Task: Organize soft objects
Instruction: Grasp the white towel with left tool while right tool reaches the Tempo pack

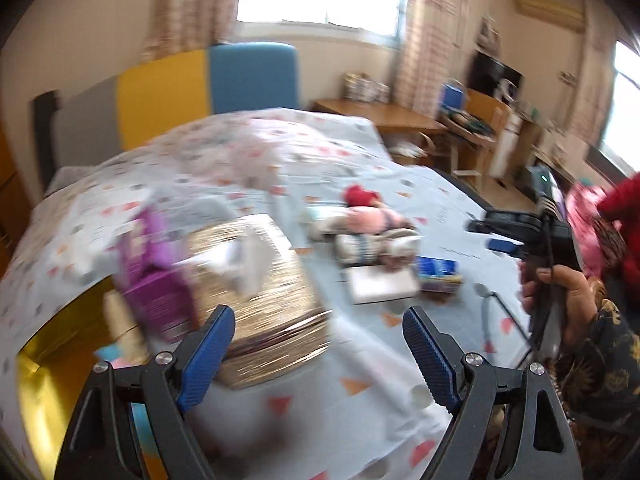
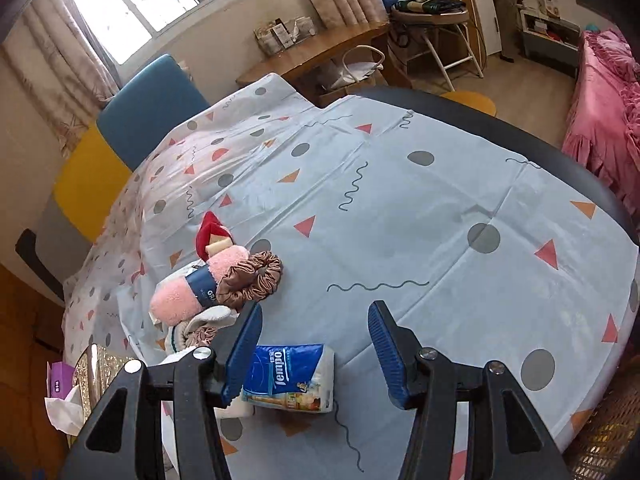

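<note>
A heap of soft things lies on the patterned light-blue tablecloth (image 2: 400, 200): a pink fluffy roll with a blue band (image 2: 200, 284), a brown satin scrunchie (image 2: 250, 276), a red plush piece (image 2: 210, 232) and a white cloth (image 2: 208, 318). The left wrist view shows the same heap (image 1: 368, 220), blurred. My right gripper (image 2: 314, 308) hangs open just right of the heap, nothing between its pads. A blue tissue pack (image 2: 288, 376) lies under its left finger. My left gripper (image 1: 318, 316) stands wide open over a gold tissue box (image 1: 256, 300), holding nothing.
A purple box (image 1: 152, 272) leans beside the gold box. A white notebook (image 1: 380, 284) lies near the heap. A hand (image 1: 560, 284) holds the right gripper at the table's right side. Blue and yellow chair backs (image 2: 148, 108), a wooden desk (image 2: 320, 52) and pink bedding (image 2: 600, 112) surround the table.
</note>
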Tool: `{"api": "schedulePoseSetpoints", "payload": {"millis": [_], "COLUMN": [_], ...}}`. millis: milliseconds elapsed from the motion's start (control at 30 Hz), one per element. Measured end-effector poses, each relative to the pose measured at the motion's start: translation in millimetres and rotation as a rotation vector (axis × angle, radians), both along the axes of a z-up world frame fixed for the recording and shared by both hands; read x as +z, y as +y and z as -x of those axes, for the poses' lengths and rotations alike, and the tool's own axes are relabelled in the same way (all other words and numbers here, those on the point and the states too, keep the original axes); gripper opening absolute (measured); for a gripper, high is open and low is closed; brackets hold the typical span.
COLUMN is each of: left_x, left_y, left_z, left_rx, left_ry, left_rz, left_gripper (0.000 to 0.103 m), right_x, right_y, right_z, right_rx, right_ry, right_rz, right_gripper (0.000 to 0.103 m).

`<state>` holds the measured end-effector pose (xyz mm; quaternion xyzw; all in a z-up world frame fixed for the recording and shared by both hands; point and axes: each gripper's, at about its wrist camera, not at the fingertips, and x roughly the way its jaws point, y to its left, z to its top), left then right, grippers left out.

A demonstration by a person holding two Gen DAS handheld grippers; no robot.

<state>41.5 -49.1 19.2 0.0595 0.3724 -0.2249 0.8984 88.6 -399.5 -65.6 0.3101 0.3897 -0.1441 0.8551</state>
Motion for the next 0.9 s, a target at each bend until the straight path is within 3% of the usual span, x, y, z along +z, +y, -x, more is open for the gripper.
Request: {"api": "schedulePoseSetpoints", "payload": {"millis": [233, 500, 633, 700, 733, 767, 900], "left_x": [-37, -72, -88, -102, -110, -118, -108], "left_y": [-90, -153, -178, -188, -190, -188, -168], "left_z": [-39, -89, -115, -125, -132, -138, -130], "left_rx": [-0.115, -0.135, -0.131, -0.122, -0.129, -0.123, -0.125], "left_ry": [0.091, 0.173, 0.219, 0.213, 0.243, 0.278, 0.267], "left_rz": [-0.058, -0.071, -0.072, -0.124, -0.131, -0.122, -0.025], "left_gripper": [0.073, 0.073, 0.073, 0.057, 0.036, 0.036, 0.034], "right_x": [-11, -29, -31, -32, -32, -33, -35], "right_y": [-1, -7, -5, -5, -5, -6, -9], "right_z": [-4, -7, -11, -11, -11, -11, -13], "right_rx": [0.014, 0.007, 0.023, 0.025, 0.022, 0.022, 0.027], "right_ry": [0.044, 0.103, 0.112, 0.116, 0.121, 0.121, 0.111], "right_rz": [-0.076, -0.175, -0.176, -0.179, -0.176, -0.175, -0.186], "right_gripper": [0.056, 0.056, 0.056, 0.056, 0.056, 0.056, 0.056]}}
